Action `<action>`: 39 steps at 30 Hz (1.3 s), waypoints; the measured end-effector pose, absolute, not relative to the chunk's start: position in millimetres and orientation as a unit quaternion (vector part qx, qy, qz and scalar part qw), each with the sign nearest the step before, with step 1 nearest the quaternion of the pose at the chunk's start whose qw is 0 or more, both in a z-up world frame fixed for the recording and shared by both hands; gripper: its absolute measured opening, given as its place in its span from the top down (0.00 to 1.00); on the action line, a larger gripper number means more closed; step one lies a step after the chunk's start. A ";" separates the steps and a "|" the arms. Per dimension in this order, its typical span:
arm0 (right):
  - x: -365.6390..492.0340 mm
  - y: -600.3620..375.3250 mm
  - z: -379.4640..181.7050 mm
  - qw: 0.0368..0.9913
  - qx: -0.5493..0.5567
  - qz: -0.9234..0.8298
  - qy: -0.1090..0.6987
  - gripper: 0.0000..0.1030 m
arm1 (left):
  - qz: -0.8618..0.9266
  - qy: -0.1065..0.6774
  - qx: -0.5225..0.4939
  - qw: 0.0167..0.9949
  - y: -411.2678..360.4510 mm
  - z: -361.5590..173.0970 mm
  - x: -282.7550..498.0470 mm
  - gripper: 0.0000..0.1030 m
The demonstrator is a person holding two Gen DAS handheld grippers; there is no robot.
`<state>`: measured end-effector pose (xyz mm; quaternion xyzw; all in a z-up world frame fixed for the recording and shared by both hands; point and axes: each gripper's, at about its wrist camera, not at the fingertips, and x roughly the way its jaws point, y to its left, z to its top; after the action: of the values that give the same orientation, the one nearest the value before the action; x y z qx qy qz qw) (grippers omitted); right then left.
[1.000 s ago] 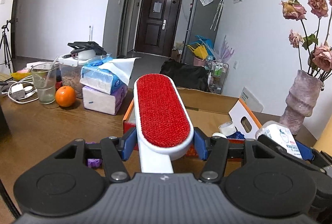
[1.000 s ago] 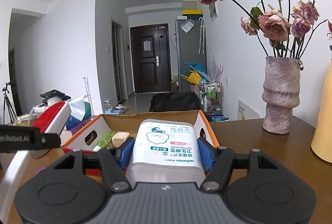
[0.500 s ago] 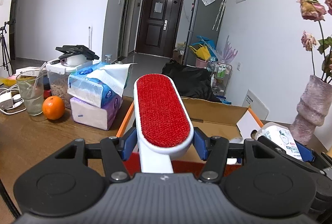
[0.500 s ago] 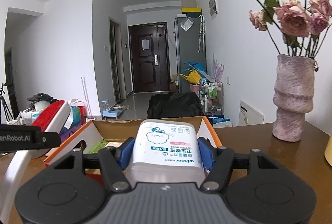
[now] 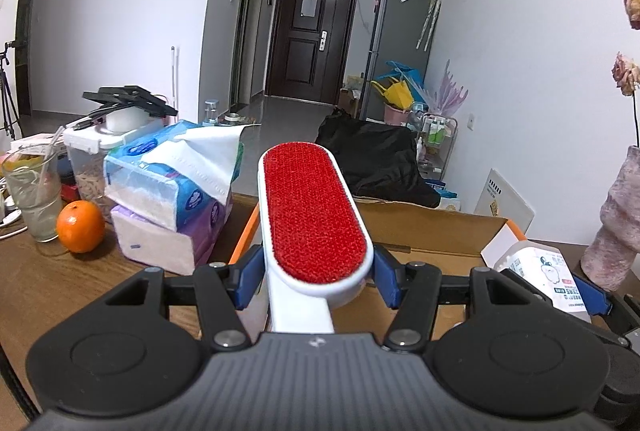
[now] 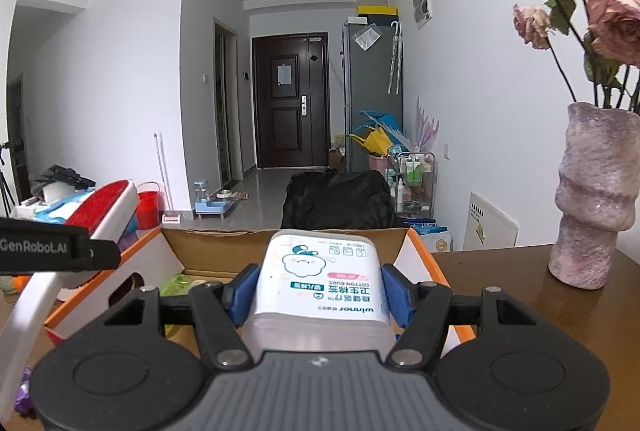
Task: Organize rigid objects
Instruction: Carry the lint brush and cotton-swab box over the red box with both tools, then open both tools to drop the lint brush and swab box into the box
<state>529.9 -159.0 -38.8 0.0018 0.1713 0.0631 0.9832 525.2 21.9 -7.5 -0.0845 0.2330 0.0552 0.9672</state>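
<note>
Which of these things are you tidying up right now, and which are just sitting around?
Part of the job:
- lint brush, held in the left hand-held gripper
- cotton bud box, held in the right hand-held gripper
- cardboard box in front of both

Just lying about:
- orange
- tissue packs
- glass
- vase of dried roses

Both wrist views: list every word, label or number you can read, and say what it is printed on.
"GenRobot.AI": on the left gripper's black body, seen in the right wrist view.
"winner" and "COTTON BUDS": upside down on the cotton bud box in the right gripper.
Its Chinese lettering, the tissue packs and the white card: too small to read.
</note>
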 end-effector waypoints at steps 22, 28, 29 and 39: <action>594.2 -157.9 -57.1 0.977 -0.002 0.043 0.211 0.38 | 0.028 0.253 -0.042 0.966 8.6 -33.2 593.2 0.43; 593.9 -153.9 -57.3 0.974 -0.011 0.051 0.220 0.38 | 0.030 0.260 -0.030 0.965 10.1 -38.6 597.4 0.42; 595.1 -154.5 -57.5 0.973 -0.009 0.053 0.225 0.38 | 0.030 0.265 -0.032 0.963 11.1 -39.6 598.8 0.42; 585.5 -172.6 -51.8 0.973 0.003 0.050 0.226 0.00 | 0.039 0.216 -0.032 0.975 25.5 -16.4 568.8 0.00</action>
<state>585.5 -172.6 -51.8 0.0032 0.2258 0.0495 0.9729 568.8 25.5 -16.4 -0.0321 0.2161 0.0390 0.9751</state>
